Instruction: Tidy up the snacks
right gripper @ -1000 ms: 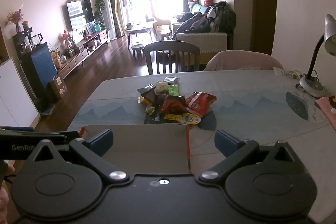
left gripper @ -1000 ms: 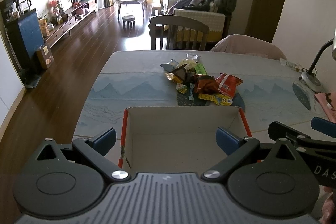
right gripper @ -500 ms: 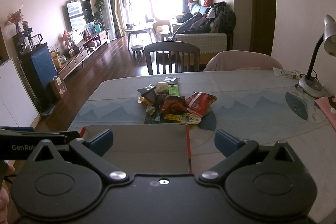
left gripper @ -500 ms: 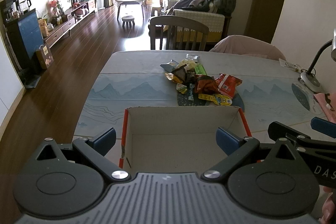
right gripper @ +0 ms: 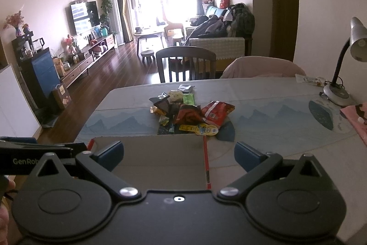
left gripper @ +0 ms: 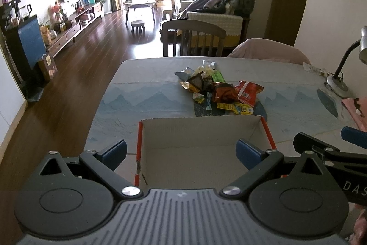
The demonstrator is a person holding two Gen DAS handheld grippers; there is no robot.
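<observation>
I have my left gripper (left gripper: 181,152) spread wide and empty over the near end of the cardboard box (left gripper: 201,141), so the box mouth sits square in front of it. My right gripper (right gripper: 179,153) is released too, holding nothing; it hangs further right, straddling the box's right, red-edged wall (right gripper: 205,160), probably so that it has the shorter reach to the snacks.

The box looks empty, so I judge no sorting has begun. The snack pile (left gripper: 218,88) lies on the table (left gripper: 137,88) just beyond the far wall of the box, in the middle of the cloth: a red packet (left gripper: 248,91) at its right, a yellow flat pack (left gripper: 236,107) nearest the box, a green one (left gripper: 216,77) behind.

The near part of the box is hidden behind both gripper bodies. The wrappers overlap, so I cannot count them or read labels. At the far right a desk lamp (right gripper: 344,66) is cut off in the left view.
</observation>
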